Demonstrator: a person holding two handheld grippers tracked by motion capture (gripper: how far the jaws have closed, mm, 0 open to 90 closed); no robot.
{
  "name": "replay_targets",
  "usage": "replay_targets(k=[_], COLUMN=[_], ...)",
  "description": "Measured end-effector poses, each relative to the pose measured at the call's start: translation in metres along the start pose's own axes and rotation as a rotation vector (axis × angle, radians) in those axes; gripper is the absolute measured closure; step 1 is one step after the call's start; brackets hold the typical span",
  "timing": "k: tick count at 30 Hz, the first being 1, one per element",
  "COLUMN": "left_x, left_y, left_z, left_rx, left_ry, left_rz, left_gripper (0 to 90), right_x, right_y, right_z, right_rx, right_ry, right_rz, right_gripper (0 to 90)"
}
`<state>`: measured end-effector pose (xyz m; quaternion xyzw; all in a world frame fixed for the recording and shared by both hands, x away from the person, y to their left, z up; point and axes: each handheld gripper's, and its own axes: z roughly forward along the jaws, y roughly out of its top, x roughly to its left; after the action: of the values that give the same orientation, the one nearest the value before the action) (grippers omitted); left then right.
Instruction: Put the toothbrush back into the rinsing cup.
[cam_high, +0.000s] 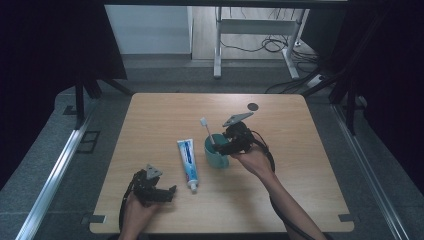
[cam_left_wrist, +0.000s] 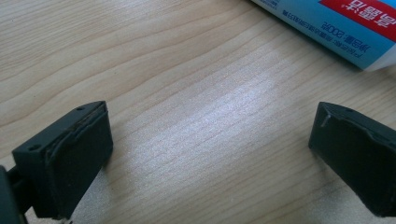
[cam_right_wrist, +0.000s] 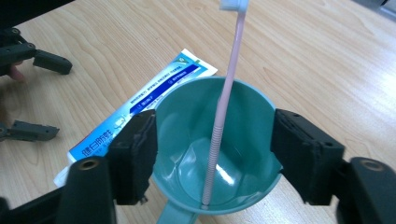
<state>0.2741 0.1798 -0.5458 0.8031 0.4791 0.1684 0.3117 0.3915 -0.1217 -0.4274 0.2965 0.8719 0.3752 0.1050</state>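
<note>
Pale wood grain covered the desk (cam_high: 300, 165), a dark disc (cam_high: 253, 106) near its far edge. My right gripper (cam_right_wrist: 212, 149) hung over the teal cup (cam_right_wrist: 243, 116) at mid-desk, jaws spread outside its rim, gripping nothing; a pink toothbrush (cam_right_wrist: 229, 88) leaned inside. Beside the cup lay the toothpaste tube (cam_high: 188, 159). My left gripper (cam_left_wrist: 212, 154) sat wide open, empty, near the front edge.

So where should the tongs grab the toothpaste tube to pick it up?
Probably around the middle of the toothpaste tube, coming straight down from above. It lies flat on the table, long and narrow, so the tongs can close across its short width. The left tongs are open and nearest, close to the cap end.
</note>
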Motion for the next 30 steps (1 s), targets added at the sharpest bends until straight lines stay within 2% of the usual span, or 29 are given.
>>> replay_targets(k=[9,15,23,30], left_x=[0.0,0.0,0.0,0.0], left_y=[0.0,0.0,0.0,0.0], left_z=[0.0,0.0,0.0,0.0], left_rx=[0.0,0.001,0.0,0.002], left_ry=[0.0,0.0,0.0,0.0], left_rz=[0.002,0.003,0.003,0.002], left_gripper=[0.0,0.0,0.0,0.0], right_x=[0.003,0.003,0.0,-0.004], right_y=[-0.004,-0.011,-0.023,-0.035], right_z=[-0.015,-0.022,-0.028,-0.031], right_rx=[-0.008,-0.01,-0.006,0.002], right_ry=[-0.019,-0.037,-0.051,-0.071], right_rz=[-0.033,-0.052,-0.063,-0.074], right_gripper=[17.7,13.4,9.1,0.0])
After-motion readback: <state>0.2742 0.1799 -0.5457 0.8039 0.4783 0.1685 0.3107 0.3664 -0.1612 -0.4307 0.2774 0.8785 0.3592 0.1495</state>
